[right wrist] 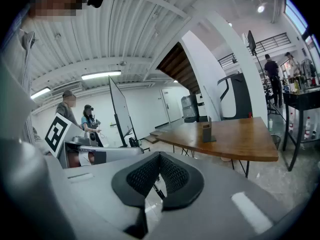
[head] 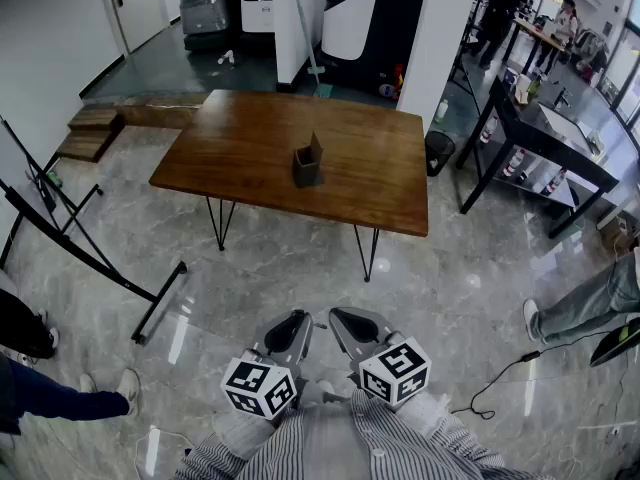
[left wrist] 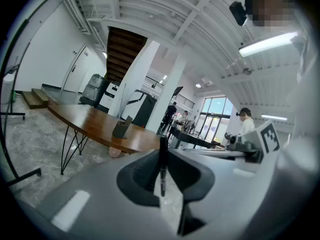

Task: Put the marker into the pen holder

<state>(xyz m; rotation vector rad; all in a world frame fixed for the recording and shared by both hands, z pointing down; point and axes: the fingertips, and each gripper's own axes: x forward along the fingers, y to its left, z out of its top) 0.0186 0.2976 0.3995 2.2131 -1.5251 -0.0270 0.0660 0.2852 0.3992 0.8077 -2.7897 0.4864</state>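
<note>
The dark grey pen holder (head: 308, 165) stands near the middle of the brown wooden table (head: 250, 148), far ahead of me. Both grippers hang low and close to my body, side by side above the floor. My left gripper (head: 297, 318) is shut on a thin black marker (left wrist: 162, 164), which stands upright between its pads. The marker does not show in the head view. My right gripper (head: 338, 315) is shut with nothing in it. The pen holder (left wrist: 121, 128) shows small in the left gripper view, and the pen holder (right wrist: 207, 132) in the right gripper view as well.
A black stand's legs (head: 90, 258) cross the floor at the left. A black desk (head: 540, 138) with clutter is at the right, beyond a white pillar (head: 440, 28). People's shoes (head: 100, 388) and legs (head: 580, 308) flank me. A cable (head: 500, 378) lies on the marble floor.
</note>
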